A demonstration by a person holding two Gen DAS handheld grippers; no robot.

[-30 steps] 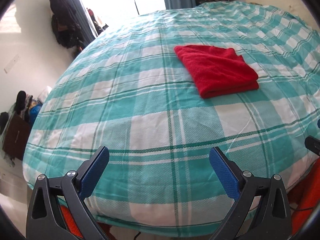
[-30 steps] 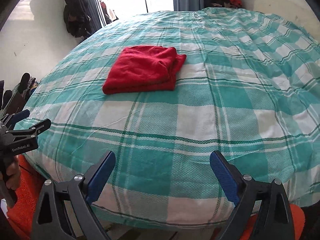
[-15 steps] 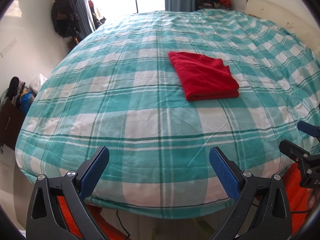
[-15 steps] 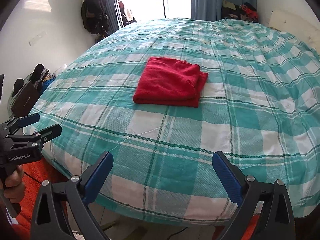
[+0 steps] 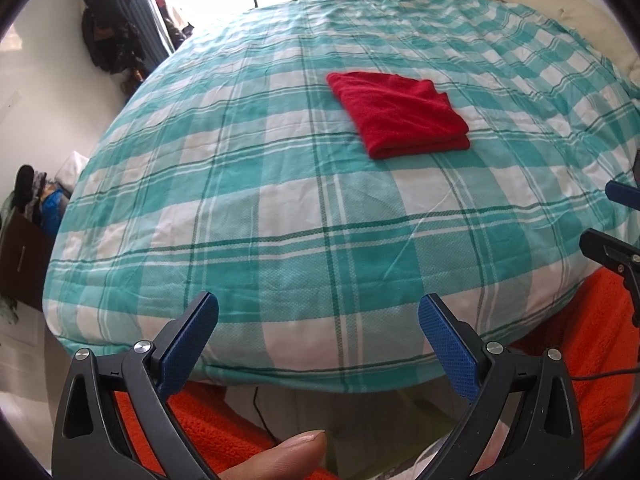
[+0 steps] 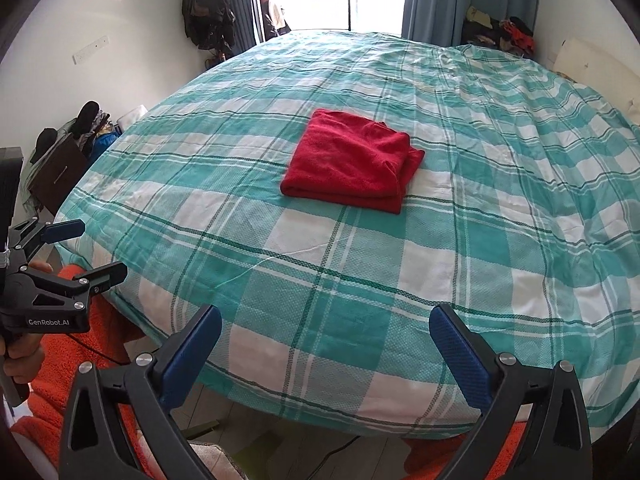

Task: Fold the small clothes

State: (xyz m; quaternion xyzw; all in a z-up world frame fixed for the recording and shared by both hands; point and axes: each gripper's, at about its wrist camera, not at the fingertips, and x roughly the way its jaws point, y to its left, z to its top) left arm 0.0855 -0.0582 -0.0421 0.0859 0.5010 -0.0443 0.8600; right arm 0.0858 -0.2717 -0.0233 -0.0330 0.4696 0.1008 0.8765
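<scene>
Two grippers sit at the near edge of the bed, both empty. The left gripper (image 5: 318, 322) has its blue fingers (image 5: 192, 340) spread wide with nothing between them. The right gripper (image 6: 326, 334) is opening its jaws to their widest, and nothing lies between them either. Compared with a second ago, both have pulled back and risen from the bed, so more of the checked bedspread (image 6: 480, 220) and the floor below its edge now shows. A fingertip (image 5: 296, 450) of the person pokes in at the bottom of the left view.

Further off, near the middle of the bed, the red garment (image 6: 352, 166) lies folded into a neat, thick rectangle, well apart from both grippers. It has not moved on the bedspread. Judging by this, the fold of this piece looks finished, and the hands are backing away.

Hard to make out: orange fabric (image 5: 572, 344) under the bed's edge is cut off, so what it is stays unclear. How many layers the fold has cannot be counted. Dark clothes hanging by the far window (image 6: 208, 8) are blurred by glare.
</scene>
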